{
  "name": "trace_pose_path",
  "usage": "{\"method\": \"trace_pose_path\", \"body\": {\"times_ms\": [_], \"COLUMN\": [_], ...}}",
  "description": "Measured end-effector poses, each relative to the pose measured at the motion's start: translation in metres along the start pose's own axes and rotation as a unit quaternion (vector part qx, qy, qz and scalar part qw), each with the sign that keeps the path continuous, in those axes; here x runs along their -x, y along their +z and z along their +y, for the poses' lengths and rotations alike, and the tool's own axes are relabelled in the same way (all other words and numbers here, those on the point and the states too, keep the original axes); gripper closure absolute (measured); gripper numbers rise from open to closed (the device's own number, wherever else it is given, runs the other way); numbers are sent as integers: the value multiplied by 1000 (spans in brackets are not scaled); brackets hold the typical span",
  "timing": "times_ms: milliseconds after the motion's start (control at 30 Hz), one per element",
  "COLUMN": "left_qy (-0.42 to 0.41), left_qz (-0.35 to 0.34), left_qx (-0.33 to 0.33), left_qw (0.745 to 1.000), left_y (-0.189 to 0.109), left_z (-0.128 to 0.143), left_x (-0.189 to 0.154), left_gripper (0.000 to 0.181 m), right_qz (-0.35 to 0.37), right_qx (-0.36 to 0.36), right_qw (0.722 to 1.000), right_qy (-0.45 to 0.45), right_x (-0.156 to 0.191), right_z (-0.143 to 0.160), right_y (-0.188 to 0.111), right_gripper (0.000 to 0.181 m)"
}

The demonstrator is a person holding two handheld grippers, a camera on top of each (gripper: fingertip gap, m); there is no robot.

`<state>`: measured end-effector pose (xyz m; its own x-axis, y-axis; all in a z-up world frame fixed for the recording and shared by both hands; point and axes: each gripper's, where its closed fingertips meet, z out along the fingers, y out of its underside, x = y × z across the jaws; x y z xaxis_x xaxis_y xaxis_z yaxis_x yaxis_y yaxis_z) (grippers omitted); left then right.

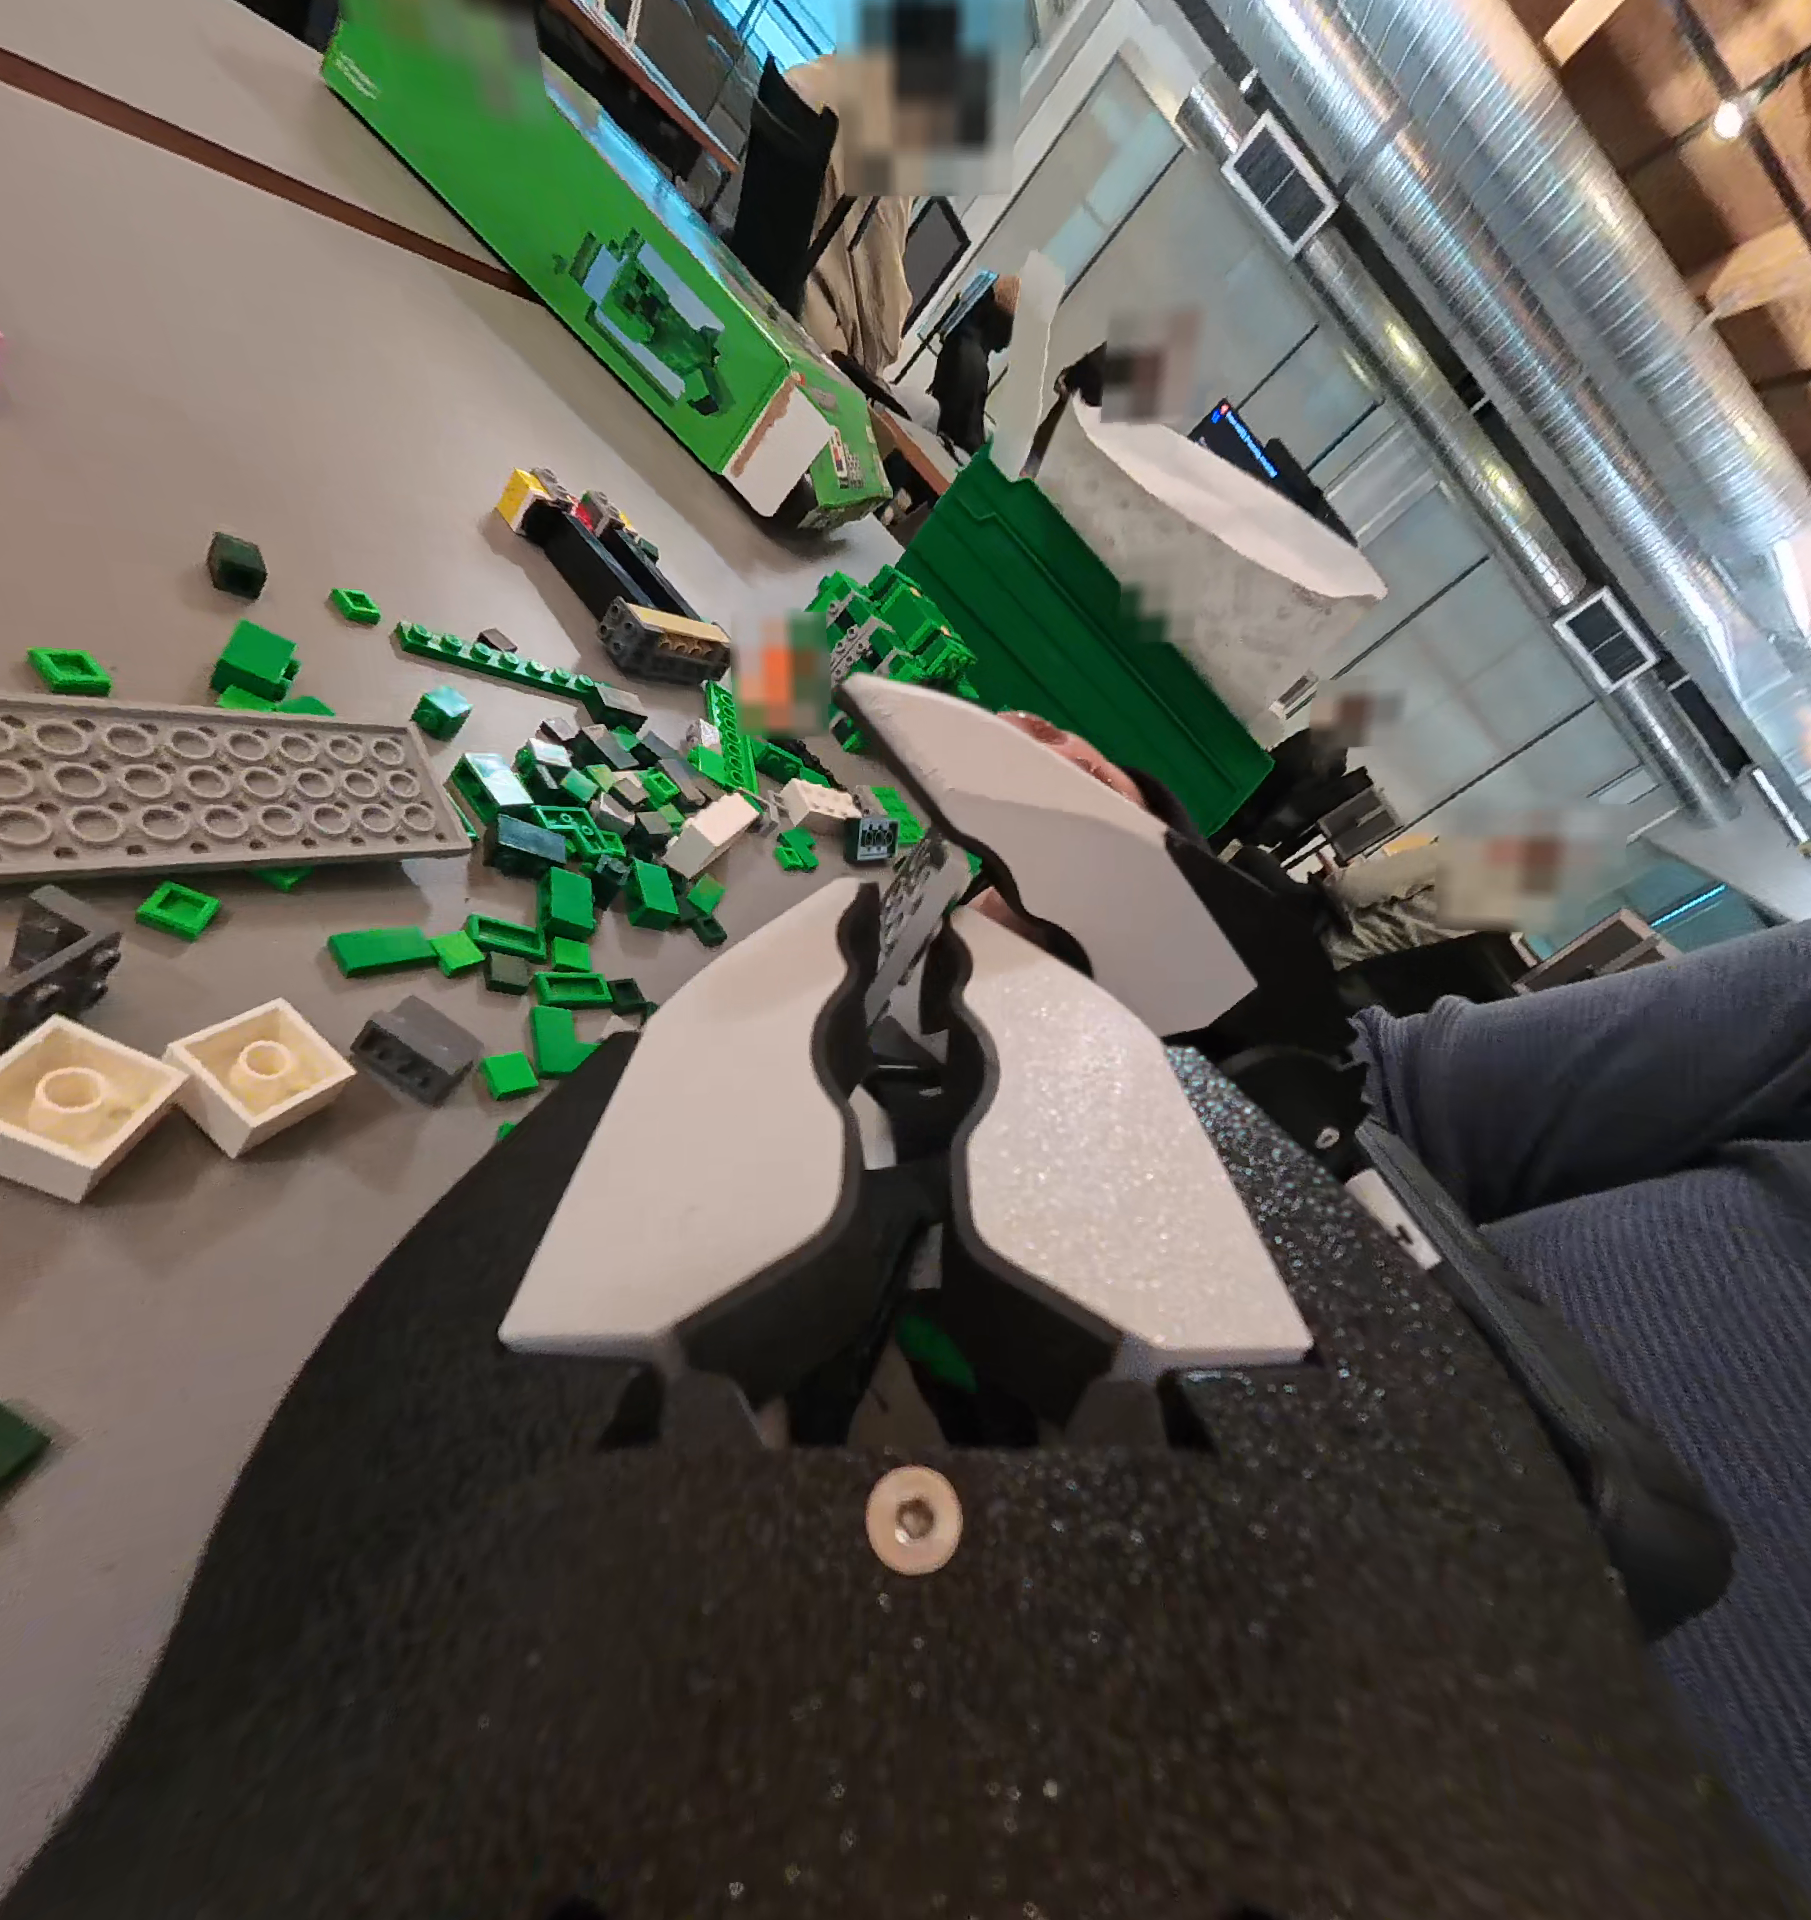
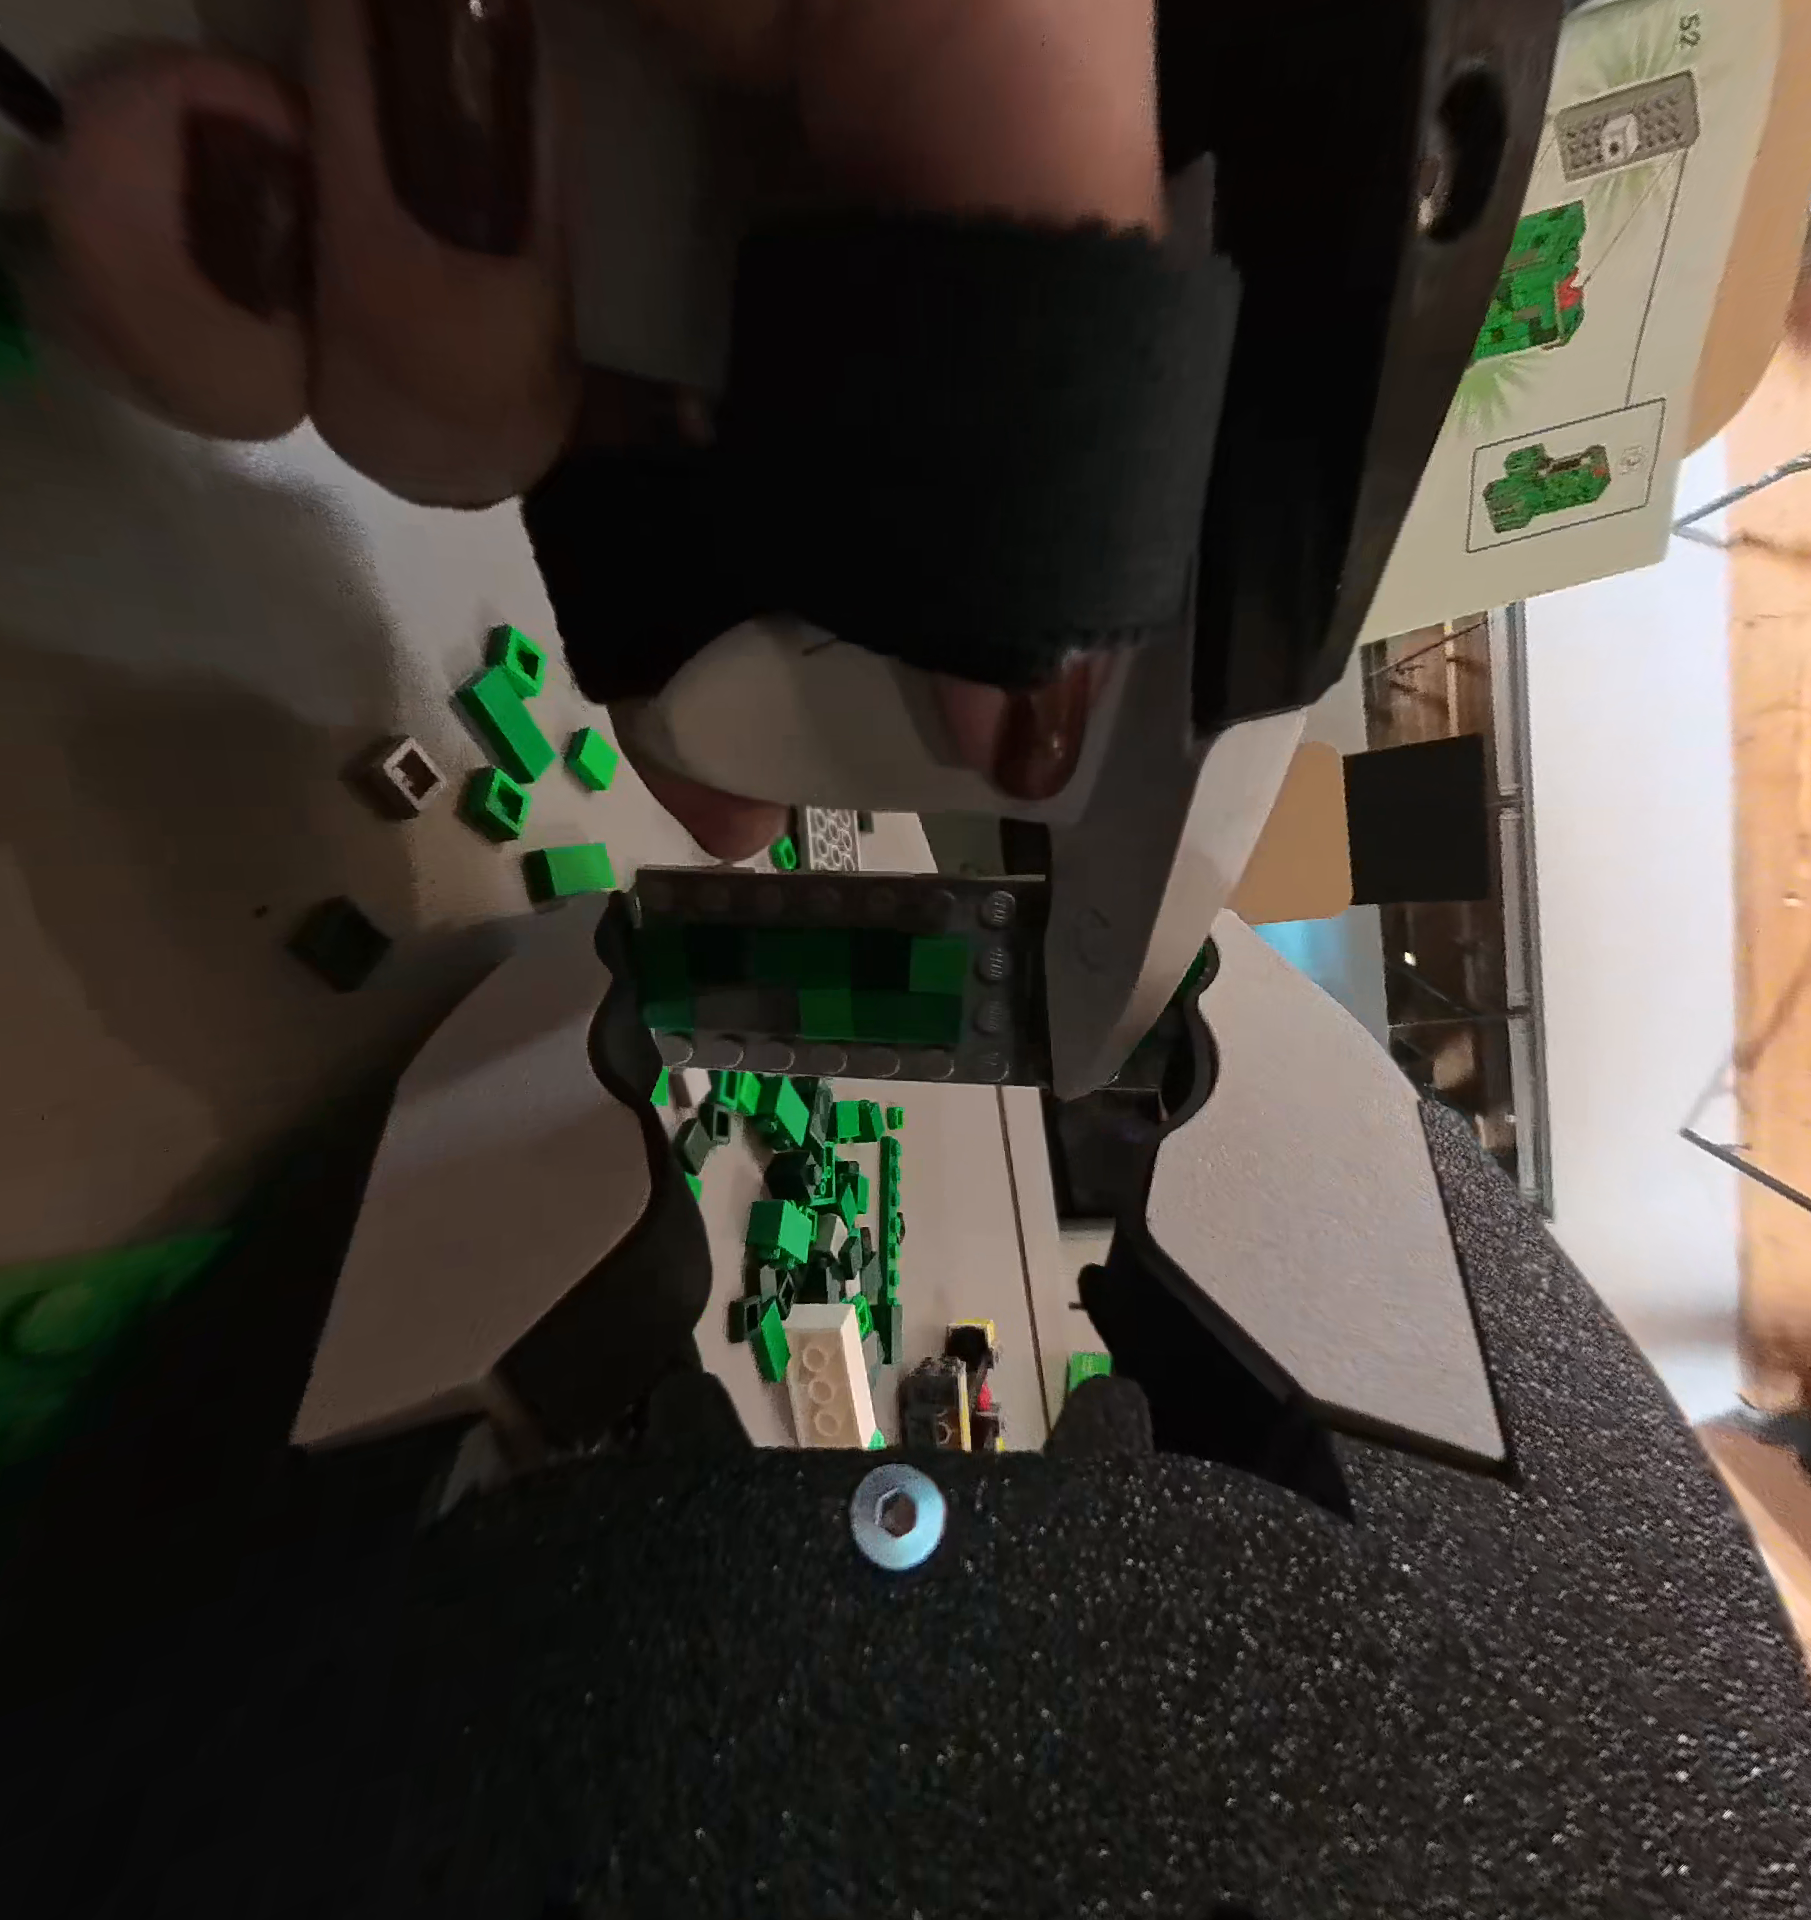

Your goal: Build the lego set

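Note:
A dark grey plate (image 2: pixel 828 982) partly covered with green and dark tiles is held in the air between both grippers. My right gripper (image 2: pixel 906 951) has its jaws wide, with the plate spanning lengthwise between them. My left gripper (image 1: pixel 906 920) is shut on the plate's end (image 1: pixel 922 883), seen edge-on, pinching it across its thickness. One left finger (image 2: pixel 1119 914) covers the plate's right end in the right wrist view. A right finger (image 1: pixel 1046 831) shows just beyond the plate in the left wrist view.
On the grey table lie a long grey plate, underside up (image 1: pixel 184 779), a pile of green and dark pieces (image 1: pixel 589 831), two white bricks (image 1: pixel 59 1101), a green set box (image 1: pixel 589 239) and a green bin (image 1: pixel 1067 623). An instruction booklet (image 2: pixel 1566 312) stands at right. The grippers are tip to tip, or close to it.

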<state>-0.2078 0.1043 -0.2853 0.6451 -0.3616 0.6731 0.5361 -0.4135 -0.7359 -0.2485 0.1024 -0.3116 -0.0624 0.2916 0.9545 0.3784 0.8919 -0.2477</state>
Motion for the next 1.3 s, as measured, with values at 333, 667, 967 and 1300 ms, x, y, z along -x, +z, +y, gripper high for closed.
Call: {"method": "trace_pose_path", "body": {"times_ms": [333,667,967,1300], "left_qy": [82,152,69,80], "left_qz": [-21,-64,-60,-64], "left_qx": [19,74,62,62], "left_qw": [996,983,994,993], "left_y": [-1,4,3,1], "left_z": [2,16,15,13], "left_x": [3,11,19,21], "left_gripper": [173,175,174,175], "right_qz": [-49,-89,-54,-83], "right_qx": [-36,-64,-21,-21], "right_qw": [995,983,996,994], "right_qy": [77,145,66,74], "right_x": [6,4,5,7], "right_z": [-7,-7,-1,-4], "right_y": [-3,-6,2,2], "right_gripper": [85,85,85,85]}}
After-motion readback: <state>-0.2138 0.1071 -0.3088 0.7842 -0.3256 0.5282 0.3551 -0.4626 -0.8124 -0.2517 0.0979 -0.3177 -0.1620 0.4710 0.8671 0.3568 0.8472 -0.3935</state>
